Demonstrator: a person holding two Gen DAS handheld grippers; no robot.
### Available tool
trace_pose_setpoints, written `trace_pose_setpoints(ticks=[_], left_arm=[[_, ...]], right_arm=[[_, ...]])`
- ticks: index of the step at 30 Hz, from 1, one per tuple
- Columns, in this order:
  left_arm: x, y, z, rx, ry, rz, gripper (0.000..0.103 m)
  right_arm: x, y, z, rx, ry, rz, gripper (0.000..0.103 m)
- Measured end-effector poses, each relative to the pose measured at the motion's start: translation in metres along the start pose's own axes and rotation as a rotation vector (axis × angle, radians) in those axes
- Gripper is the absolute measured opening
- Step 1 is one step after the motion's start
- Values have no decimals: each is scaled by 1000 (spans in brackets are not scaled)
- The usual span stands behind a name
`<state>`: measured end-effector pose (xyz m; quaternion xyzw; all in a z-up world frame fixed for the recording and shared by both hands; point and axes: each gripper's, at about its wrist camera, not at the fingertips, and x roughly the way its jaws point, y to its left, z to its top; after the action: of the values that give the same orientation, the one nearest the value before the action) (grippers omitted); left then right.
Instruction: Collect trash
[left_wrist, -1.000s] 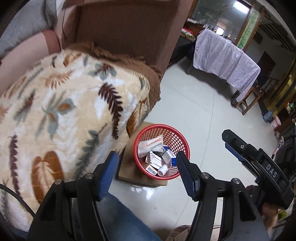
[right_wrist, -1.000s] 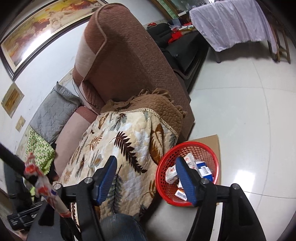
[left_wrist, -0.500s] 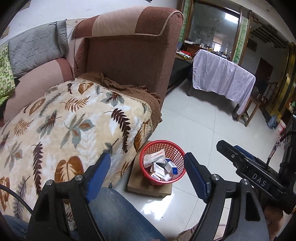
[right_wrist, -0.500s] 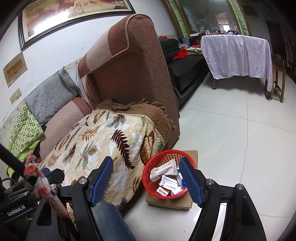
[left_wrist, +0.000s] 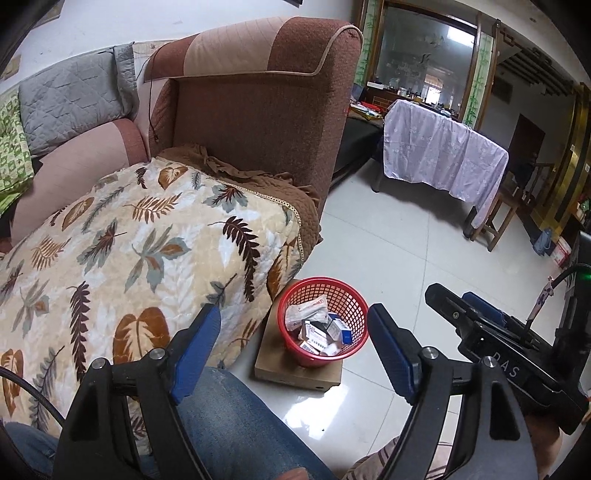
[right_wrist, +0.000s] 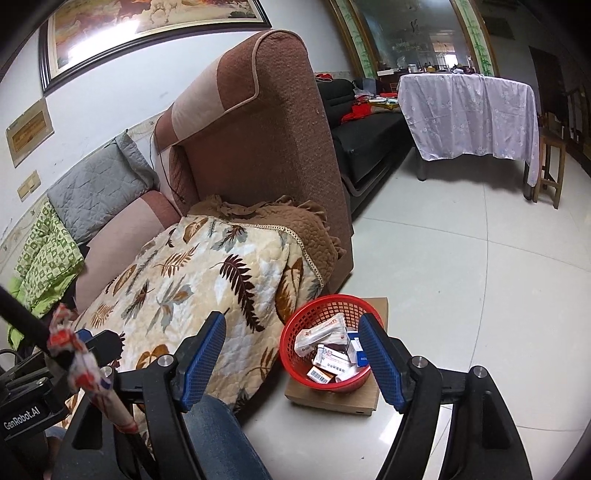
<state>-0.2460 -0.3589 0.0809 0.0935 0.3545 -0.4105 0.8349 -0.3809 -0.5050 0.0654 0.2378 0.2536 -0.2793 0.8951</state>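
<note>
A red mesh basket (left_wrist: 322, 283) (right_wrist: 332, 300) stands on a flat cardboard box (left_wrist: 295, 374) (right_wrist: 332, 400) on the floor, beside the sofa's blanket. Inside lie a crumpled white wrapper (left_wrist: 306, 312) (right_wrist: 321, 334) and several small medicine boxes (left_wrist: 321, 338) (right_wrist: 332, 363). My left gripper (left_wrist: 295, 332) is open and holds nothing, well above and short of the basket. My right gripper (right_wrist: 291, 341) is also open and holds nothing, with the basket seen just past its right finger.
A brown sofa (left_wrist: 251, 110) carries a leaf-patterned blanket (left_wrist: 129, 251). A person's knee in jeans (left_wrist: 236, 424) sits below the grippers. A table under a lilac cloth (left_wrist: 443, 155) and a wooden stool (left_wrist: 495, 229) stand across the tiled floor. A black rod wrapped in red-and-white paper (right_wrist: 74, 350) crosses the lower left.
Both grippers have drawn back and up from the basket, which now looks smaller and farther off. The views have tilted up to take in more of the room. Both stay open.
</note>
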Motion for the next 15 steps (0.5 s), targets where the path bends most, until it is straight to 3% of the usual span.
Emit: trace_pose_setpoints(ticks=[15], left_arm=[[1, -1, 0, 1, 4, 5, 80]], right_arm=[[7, -4, -3, 7, 19, -12, 83]])
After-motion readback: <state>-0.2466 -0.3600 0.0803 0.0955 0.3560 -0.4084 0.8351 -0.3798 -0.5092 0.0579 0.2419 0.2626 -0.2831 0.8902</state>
